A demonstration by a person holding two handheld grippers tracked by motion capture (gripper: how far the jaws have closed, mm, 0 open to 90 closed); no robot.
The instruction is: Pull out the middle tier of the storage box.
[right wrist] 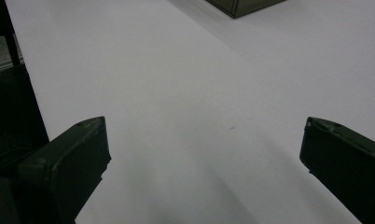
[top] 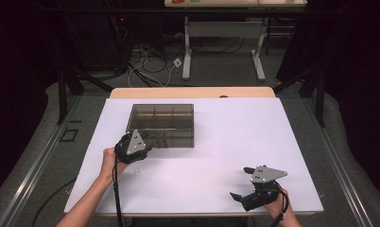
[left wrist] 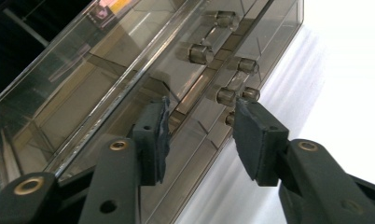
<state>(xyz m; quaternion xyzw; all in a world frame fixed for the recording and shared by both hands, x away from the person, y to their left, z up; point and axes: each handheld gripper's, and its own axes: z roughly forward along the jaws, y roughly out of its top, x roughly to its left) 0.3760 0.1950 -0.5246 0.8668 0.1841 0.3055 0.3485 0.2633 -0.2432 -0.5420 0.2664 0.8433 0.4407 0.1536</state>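
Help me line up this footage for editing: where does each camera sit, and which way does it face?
High view: above the person's side, facing forward and down on the table; forearms, left gripper, right gripper.
Left gripper view: along its jaws at the clear drawer box.
Right gripper view: over the table past its parted jaws.
All three share the box.

High overhead forward-down; two close jaw-level views, sharing the smoky box (top: 162, 124).

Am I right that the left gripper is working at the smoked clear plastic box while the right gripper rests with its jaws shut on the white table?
Not quite: the right gripper rests with its jaws wide open, as the right gripper view shows. The rest holds: the left gripper is at the smoked clear plastic box on the white table.
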